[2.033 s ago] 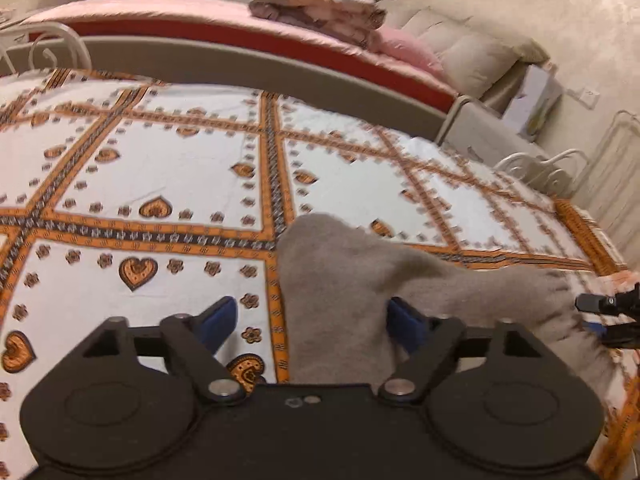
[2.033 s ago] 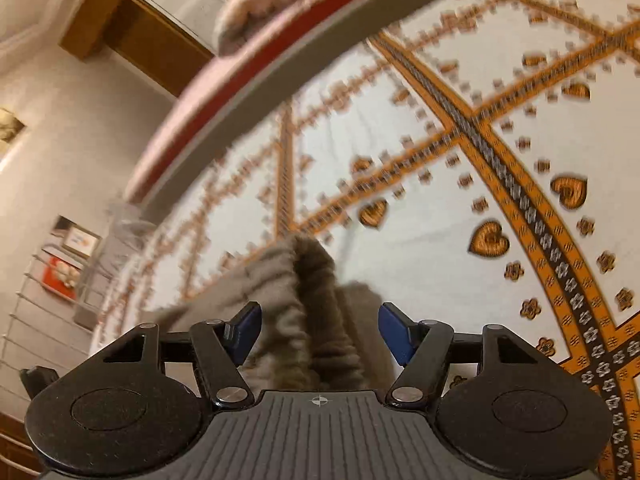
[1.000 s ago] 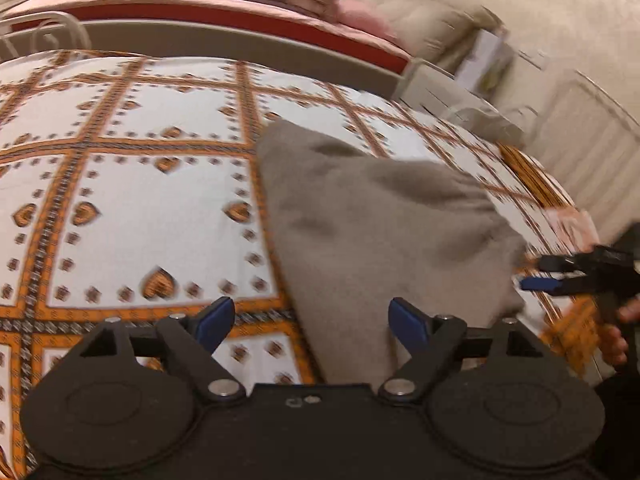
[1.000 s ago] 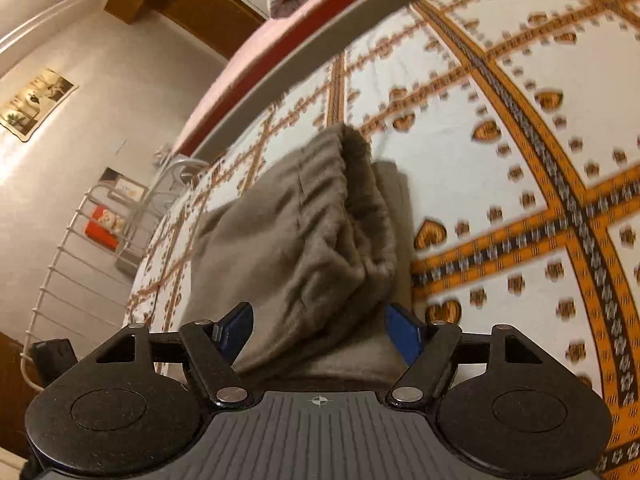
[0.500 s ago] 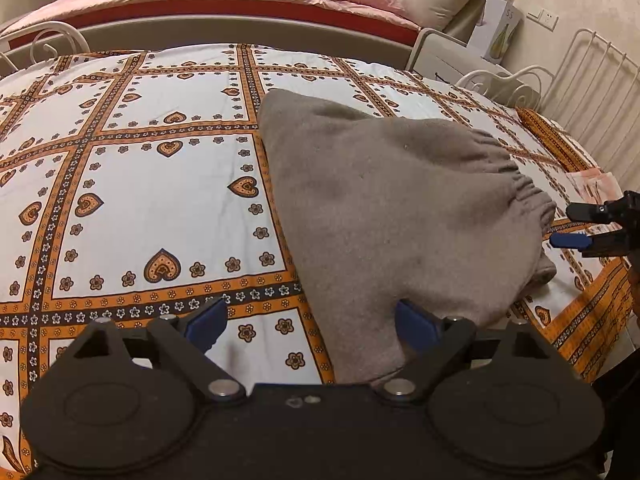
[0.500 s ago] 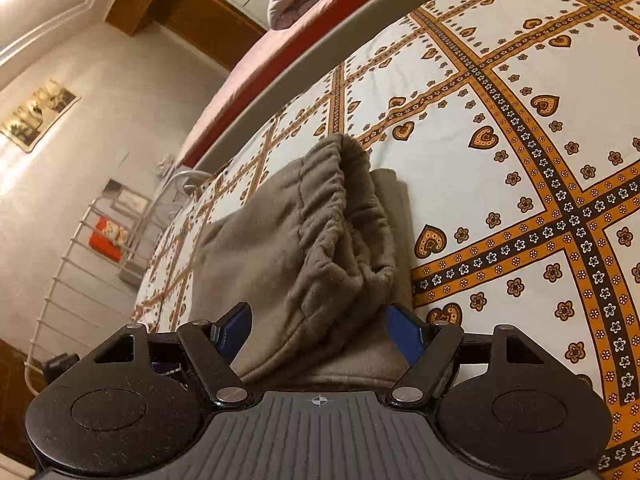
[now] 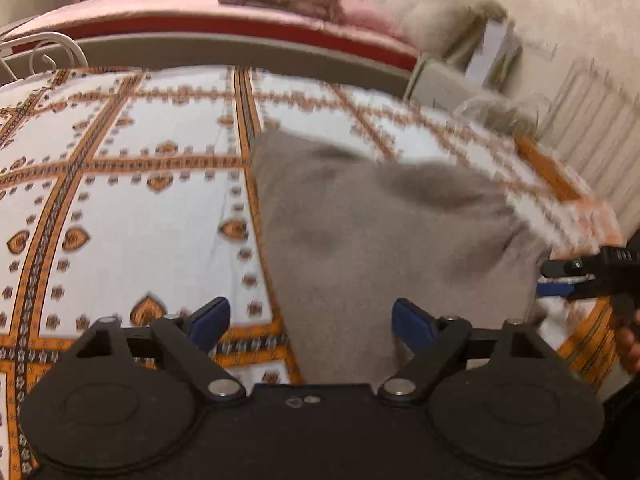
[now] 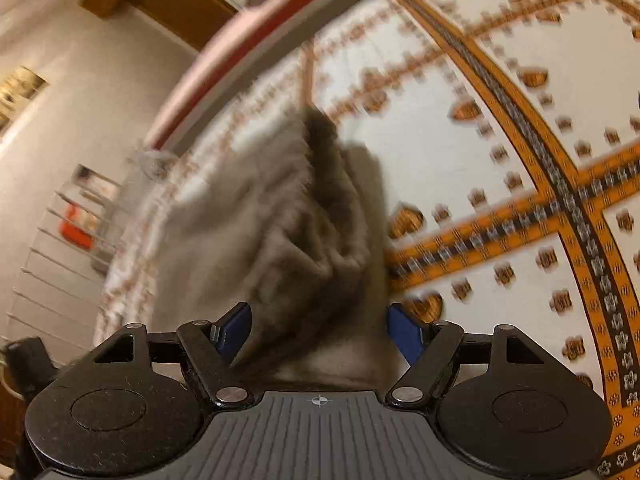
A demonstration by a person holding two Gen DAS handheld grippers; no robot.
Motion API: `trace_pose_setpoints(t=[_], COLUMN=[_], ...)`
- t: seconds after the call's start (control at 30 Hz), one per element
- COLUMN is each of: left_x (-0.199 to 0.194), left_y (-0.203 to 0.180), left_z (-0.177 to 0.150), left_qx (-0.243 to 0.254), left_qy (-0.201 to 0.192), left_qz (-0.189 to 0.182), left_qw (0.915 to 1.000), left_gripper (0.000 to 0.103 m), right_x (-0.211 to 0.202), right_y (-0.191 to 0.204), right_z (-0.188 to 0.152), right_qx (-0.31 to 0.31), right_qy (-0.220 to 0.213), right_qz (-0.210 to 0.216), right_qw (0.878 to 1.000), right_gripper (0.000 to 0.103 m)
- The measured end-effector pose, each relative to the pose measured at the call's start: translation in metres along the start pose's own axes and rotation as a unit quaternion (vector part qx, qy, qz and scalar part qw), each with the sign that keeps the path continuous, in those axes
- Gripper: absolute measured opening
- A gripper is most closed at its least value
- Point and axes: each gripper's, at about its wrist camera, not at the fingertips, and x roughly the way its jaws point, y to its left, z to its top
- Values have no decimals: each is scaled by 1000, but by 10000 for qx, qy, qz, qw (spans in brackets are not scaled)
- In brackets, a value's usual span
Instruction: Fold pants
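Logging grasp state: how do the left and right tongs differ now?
Left tongs: one pad over bedspread, the other at the grey pants; the pants' edge runs between them. Right tongs: bunched waistband fills the gap between the pads. Shared: both open, blue pads, nothing clamped.

warm, dim indoor light with no glare — both views are smeared by motion blur. the pants (image 7: 384, 240) and bedspread (image 7: 132, 216) pattern are soft, worst toward the right in the left view. the right view is tilted and smeared throughout — fisheye bending curves the edges, corners dark. shadows are faint and soft.
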Motion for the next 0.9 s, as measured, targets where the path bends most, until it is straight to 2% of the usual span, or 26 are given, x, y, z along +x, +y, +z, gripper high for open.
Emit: trace_pose_setpoints(t=[0.07,0.1,0.23,0.4,0.57,0.7,0.8,0.9], left_x=[3,9,35,59,78,93,100,99], left_y=[5,9,31,46,59,66,66,63], left_z=[7,11,17,20,25,29,32,35], left_qx=[-176,-298,-809,-1121,-1364,-1472,-1465,-1325], left_qy=[-86,-54,281,469,428,376,358,406], left_qz=[-149,-220,-485,-875,-1423,-1860,-1959,-1934], left_qw=[9997,9993,9951,9887,9794,9707,9690,9713], left_gripper=[80,80,74,71,70,70,70,70], right_x=[-9,-10,5,30,48,66,75,74], right_y=[0,-4,-24,-38,-48,-40,-40,-37], right_z=[6,10,25,36,52,61,66,66], right_qx=[10,104,516,714,829,433,361,238], right_qy=[-305,-372,-308,37,248,560,632,671], right_qz=[235,263,273,233,702,862,911,892], right_qw=[9993,9989,9978,9972,9938,9938,9932,9935], right_gripper=[76,81,84,85,88,88,88,88])
